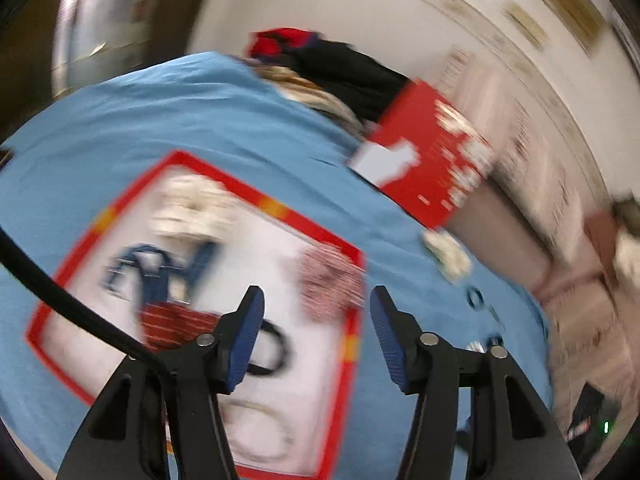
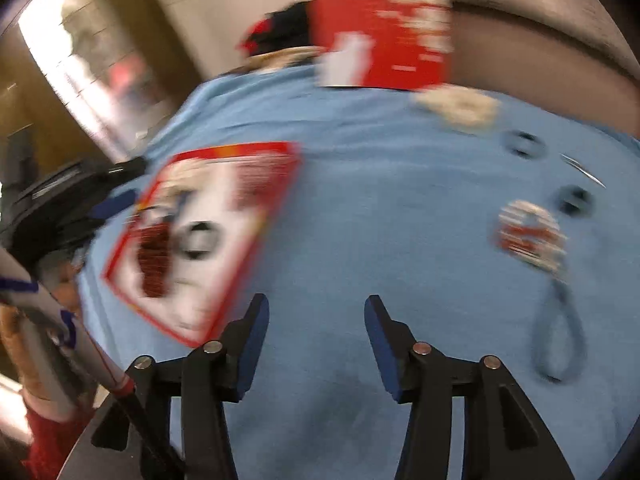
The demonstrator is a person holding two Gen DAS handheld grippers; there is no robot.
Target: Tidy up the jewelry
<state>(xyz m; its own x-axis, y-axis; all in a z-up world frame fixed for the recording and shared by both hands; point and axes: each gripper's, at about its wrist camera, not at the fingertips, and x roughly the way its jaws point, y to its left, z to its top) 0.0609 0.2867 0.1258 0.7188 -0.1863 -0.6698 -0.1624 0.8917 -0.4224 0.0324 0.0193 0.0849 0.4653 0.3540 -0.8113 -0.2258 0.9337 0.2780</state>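
Both views are motion-blurred. A white tray with a red rim (image 1: 352, 344) lies on a light blue cloth (image 1: 200, 112). In it I see a blue necklace (image 1: 160, 268), a red beaded piece (image 1: 176, 320), a pink beaded piece (image 1: 328, 284), a black ring (image 1: 272, 348), a pale bangle (image 1: 260, 432) and a cream piece (image 1: 192, 204). My left gripper (image 1: 316, 320) is open and empty above the tray. My right gripper (image 2: 316, 328) is open and empty over bare cloth, right of the tray (image 2: 256, 148). On the cloth to its right lie a red-and-white beaded piece (image 2: 528, 236), a blue loop (image 2: 560, 340), two dark rings (image 2: 524, 144) and a cream piece (image 2: 460, 108).
A red box (image 1: 432, 160) stands at the cloth's far edge, also in the right wrist view (image 2: 384, 28). Dark and red fabric (image 1: 340, 64) lies behind it. The left gripper's body (image 2: 56, 208) shows at the left of the right wrist view. A black cable (image 1: 72, 308) crosses the left view.
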